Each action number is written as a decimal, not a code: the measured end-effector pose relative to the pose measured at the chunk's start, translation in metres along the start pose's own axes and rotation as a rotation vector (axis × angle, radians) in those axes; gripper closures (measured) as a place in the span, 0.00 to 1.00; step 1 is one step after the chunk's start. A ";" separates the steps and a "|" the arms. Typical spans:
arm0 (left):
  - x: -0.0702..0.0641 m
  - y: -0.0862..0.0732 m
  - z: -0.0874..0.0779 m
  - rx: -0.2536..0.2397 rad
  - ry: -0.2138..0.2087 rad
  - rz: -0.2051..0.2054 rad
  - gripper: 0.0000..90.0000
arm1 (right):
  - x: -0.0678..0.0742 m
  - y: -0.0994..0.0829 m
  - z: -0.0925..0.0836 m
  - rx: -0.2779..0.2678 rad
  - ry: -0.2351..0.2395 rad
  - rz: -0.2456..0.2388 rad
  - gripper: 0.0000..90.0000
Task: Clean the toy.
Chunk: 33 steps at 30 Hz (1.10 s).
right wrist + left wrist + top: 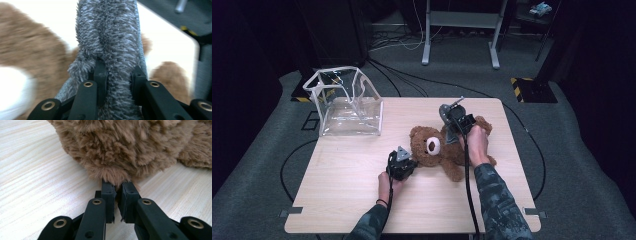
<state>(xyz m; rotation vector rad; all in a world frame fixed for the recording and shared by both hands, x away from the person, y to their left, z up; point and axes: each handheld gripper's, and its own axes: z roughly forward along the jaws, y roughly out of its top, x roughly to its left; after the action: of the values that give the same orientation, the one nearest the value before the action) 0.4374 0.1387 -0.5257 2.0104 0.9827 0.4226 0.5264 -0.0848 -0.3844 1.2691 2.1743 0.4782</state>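
Fingers (110, 192) of the left gripper (116, 185) are pinching a tuft of brown fur at the rounded edge of the teddy bear (437, 147), the 2 of them standing narrow with only that tuft between. Fingers (100, 75) of the right gripper (117, 72) are clamping a fold of grey fuzzy cloth (112, 37), which is rising straight up between them.

Seen from the high view, the bear is lying on its back near the middle of the desk (342, 190), head toward the person's left, its pale muzzle showing. There the left gripper (401, 165) is sitting at the bear's head side, and the right gripper (458, 120) is hovering over its body with the hand wrapped round it. A clear plastic bag (346, 102) with white trim is standing open at the far left corner of the desk, well apart from the bear.

The left gripper view is giving the fur up close: long, tan, shaggy pile against pale wood grain. The right gripper view is showing the cloth's short grey pile, with the bear blurred brown behind it on both sides.

No writing or label is readable anywhere.
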 end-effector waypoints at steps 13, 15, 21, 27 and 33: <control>-0.001 0.000 0.000 -0.004 0.013 0.003 0.92 | 0.027 0.001 0.002 -0.023 0.206 -0.016 0.82; -0.001 0.000 0.000 -0.006 0.012 0.002 0.92 | 0.020 -0.002 0.011 -0.003 0.181 -0.007 0.82; -0.001 0.000 0.001 0.007 0.036 -0.007 0.93 | -0.005 -0.010 0.012 0.016 0.061 0.041 0.82; -0.001 0.000 0.002 0.003 0.039 -0.012 0.93 | -0.031 -0.022 0.002 0.035 -0.018 0.094 0.82; 0.000 0.000 0.002 0.014 0.042 -0.007 0.93 | -0.053 -0.035 -0.013 0.050 -0.093 0.172 0.82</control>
<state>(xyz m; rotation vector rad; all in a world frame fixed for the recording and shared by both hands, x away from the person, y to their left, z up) 0.4382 0.1374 -0.5263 2.0173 1.0208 0.4567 0.5152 -0.1484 -0.3782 1.4830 2.0212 0.4262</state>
